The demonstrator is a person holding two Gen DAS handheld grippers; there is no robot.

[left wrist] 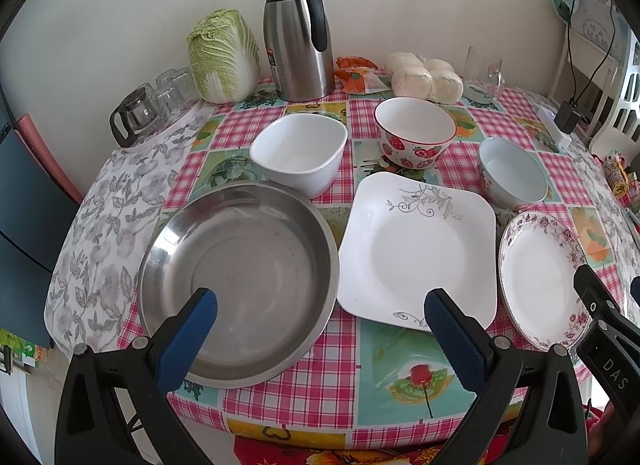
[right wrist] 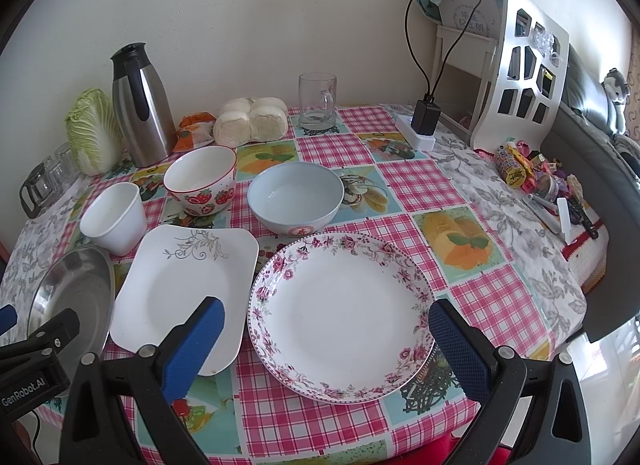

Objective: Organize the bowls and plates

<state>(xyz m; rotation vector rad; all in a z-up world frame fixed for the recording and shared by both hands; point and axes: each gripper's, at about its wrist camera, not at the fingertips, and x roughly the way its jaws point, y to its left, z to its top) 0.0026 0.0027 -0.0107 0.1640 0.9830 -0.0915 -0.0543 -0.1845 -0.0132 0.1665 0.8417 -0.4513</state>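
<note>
Left gripper [left wrist: 320, 317]: jaws wide, empty, above the steel pan [left wrist: 240, 281] and square plate [left wrist: 416, 249]. Right gripper [right wrist: 326, 325]: jaws wide, empty, above the floral plate [right wrist: 340, 321]. All three lie in a front row on the desk [right wrist: 408, 181]. Behind them stand the white bowl [left wrist: 298, 153], strawberry bowl [left wrist: 414, 131] and blue bowl [right wrist: 295, 197], each apart.

Soft, even daylight, faint shadows, sharp centre; fisheye bends the edges into dark vignetted corners.

Checked-cloth table [right wrist: 420, 181] — steel basin [left wrist: 240, 281], square plate [left wrist: 416, 249], floral plate [right wrist: 340, 321], three bowls [right wrist: 296, 197].
</note>
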